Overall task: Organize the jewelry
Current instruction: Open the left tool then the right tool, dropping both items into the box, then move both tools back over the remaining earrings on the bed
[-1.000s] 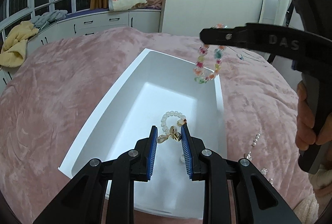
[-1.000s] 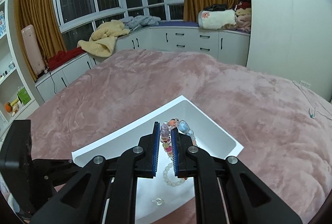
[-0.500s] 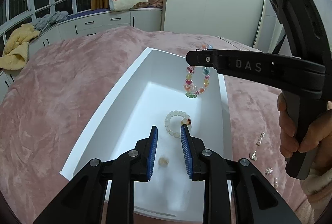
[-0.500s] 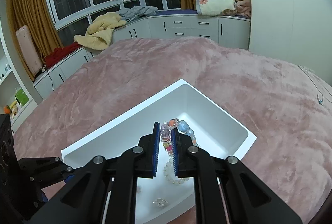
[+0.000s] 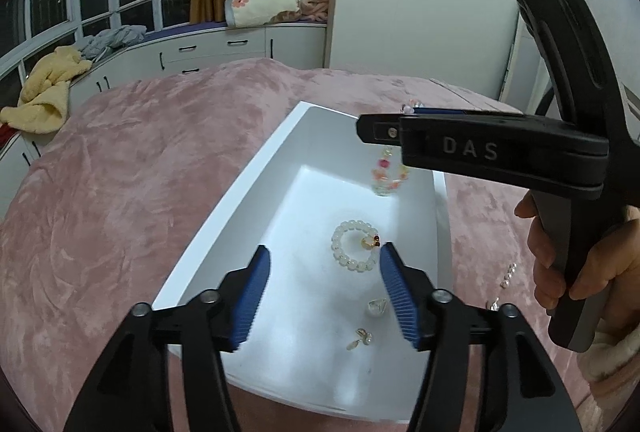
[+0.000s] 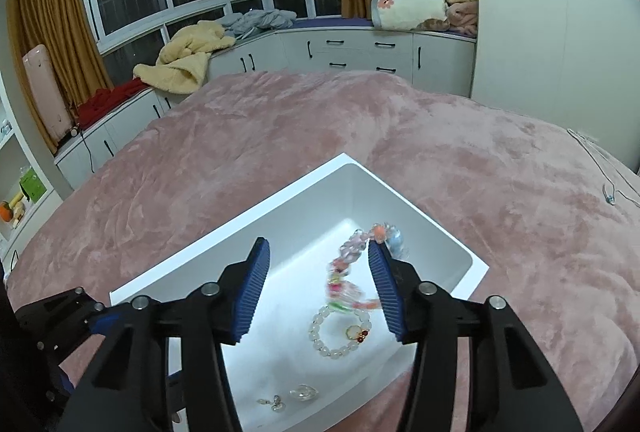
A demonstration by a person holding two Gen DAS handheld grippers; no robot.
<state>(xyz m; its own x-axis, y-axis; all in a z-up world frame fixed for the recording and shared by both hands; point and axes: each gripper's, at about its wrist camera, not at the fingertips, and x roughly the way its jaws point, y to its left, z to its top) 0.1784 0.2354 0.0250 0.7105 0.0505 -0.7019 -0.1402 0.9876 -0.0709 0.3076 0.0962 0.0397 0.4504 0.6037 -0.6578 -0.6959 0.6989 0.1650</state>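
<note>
Jewelry sits in the white tray on the pink bed. My left tool has just been opening; its pads stand spread with nothing between them, above the white bead bracelet. Two small earrings lie at 6 o'clock of that bracelet. My right tool has just been opening too; the colourful bead bracelet is blurred between its spread pads, over the tray.
</note>
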